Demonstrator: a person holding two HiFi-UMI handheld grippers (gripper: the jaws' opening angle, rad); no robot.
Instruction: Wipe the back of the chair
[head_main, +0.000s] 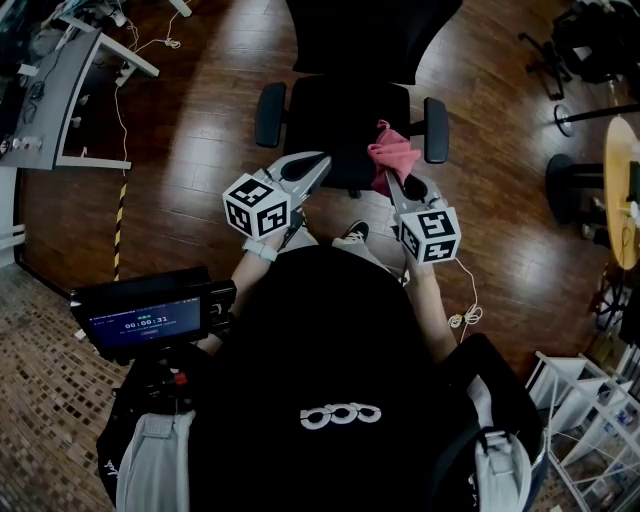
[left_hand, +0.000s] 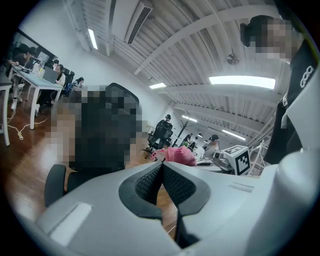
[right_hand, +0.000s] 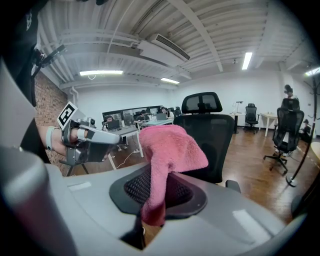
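In the head view I'm holding both grippers over the seat of the chair, and its back is standing just beyond them, apart from both. The right gripper is carrying the pink cloth, with the left gripper beside it.

In the left gripper view its fingers are pressing together on nothing.

In the right gripper view the fingers are pinching only a fold of the cloth — the rest is flopping loose. I'm judging that a hard wipe could drag it free, or the push could swivel the chair away.
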